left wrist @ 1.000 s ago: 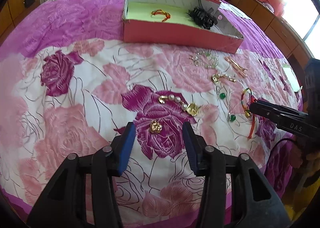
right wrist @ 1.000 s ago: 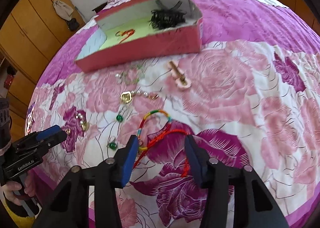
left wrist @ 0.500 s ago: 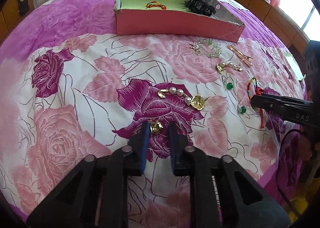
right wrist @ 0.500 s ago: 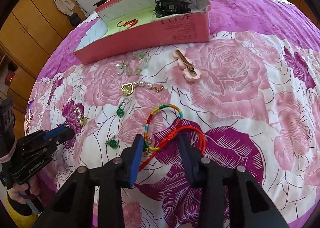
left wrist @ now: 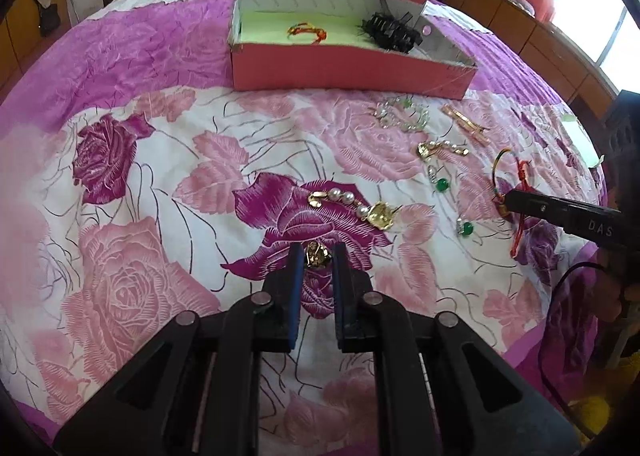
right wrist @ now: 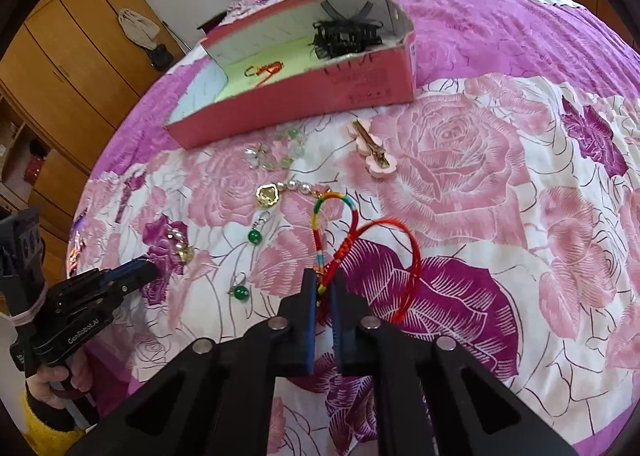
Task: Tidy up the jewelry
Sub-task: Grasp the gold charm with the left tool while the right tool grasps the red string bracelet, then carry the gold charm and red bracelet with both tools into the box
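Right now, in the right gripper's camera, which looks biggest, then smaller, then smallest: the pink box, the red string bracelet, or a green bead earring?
1. Pink box, though it lies farthest away.
2. Red string bracelet, right at the right gripper, so nearness flatters it.
3. Green bead earring, clearly smallest.
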Tool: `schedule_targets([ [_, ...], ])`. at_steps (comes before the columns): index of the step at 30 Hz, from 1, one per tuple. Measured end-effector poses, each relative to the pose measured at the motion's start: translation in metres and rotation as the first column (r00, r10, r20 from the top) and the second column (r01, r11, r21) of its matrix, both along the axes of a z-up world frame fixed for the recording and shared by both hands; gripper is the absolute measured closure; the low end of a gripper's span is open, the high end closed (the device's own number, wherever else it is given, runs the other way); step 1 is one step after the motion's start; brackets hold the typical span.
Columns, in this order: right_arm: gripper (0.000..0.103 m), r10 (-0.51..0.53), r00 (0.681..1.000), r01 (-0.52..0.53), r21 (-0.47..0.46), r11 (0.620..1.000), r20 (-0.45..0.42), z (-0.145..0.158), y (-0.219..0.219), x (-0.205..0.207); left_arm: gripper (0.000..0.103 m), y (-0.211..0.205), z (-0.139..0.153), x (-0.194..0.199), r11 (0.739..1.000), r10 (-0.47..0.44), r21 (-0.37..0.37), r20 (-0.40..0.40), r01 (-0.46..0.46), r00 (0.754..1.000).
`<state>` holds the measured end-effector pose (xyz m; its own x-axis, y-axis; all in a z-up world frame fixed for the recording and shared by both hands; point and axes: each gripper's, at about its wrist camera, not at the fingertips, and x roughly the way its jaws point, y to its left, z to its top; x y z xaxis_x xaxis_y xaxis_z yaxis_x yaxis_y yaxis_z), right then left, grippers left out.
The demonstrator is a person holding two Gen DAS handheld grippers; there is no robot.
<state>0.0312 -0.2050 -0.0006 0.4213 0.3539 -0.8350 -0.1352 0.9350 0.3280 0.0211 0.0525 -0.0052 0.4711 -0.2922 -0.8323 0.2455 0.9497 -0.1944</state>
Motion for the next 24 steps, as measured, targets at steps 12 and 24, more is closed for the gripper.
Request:
schedule_targets([
  [12, 0.097, 0.026, 0.987, -0.023, -0.018, 1.0, 0.158, 0.043, -0.004, -0.014, 0.098, -0.006, 0.037, -0.003, 1.0, 0.003, -0.026, 0.097, 0.0, 0.995],
  [24, 0.097, 0.059, 0.949, -0.05, -0.036, 0.998, 0.309, 0.089, 0.0, -0.01, 0.097, -0.008, 0.077, 0.015, 0.999, 0.023, -0.029, 0.217, -0.017, 0.976],
])
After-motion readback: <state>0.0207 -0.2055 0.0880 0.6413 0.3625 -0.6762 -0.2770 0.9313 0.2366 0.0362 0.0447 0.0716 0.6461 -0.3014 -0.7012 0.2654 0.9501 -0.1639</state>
